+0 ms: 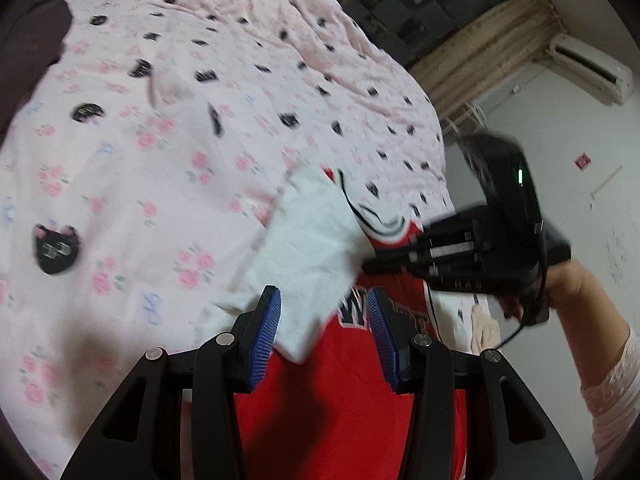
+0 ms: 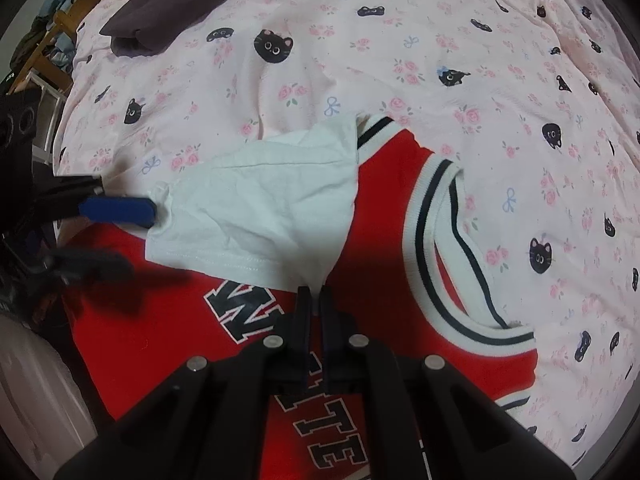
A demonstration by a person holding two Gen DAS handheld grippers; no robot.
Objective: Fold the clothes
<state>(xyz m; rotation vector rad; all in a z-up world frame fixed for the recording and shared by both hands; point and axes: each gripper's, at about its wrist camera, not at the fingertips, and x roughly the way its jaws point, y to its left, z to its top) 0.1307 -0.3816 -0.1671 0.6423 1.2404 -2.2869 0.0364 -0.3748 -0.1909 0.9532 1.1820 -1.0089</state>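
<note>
A red jersey [image 2: 384, 216] with black-and-white trim and block letters lies flat on the bed; it also shows in the left wrist view [image 1: 344, 392]. Its white sleeve [image 2: 264, 208] is folded across the chest, also seen in the left wrist view [image 1: 312, 240]. My right gripper [image 2: 316, 296] is shut on the sleeve's corner over the letters. My left gripper [image 1: 324, 312] is open, its blue pads on either side of the sleeve's hem edge. From the right wrist view the left gripper [image 2: 120, 236] sits at the sleeve's left end.
The pink bedspread [image 2: 440, 80] with black cat faces and roses covers the bed. A folded dark purple garment [image 2: 176, 4] lies at the far left. A chair with clothes [image 2: 52, 40] stands beyond the bed's left edge. A white wall [image 1: 560, 184] is at right.
</note>
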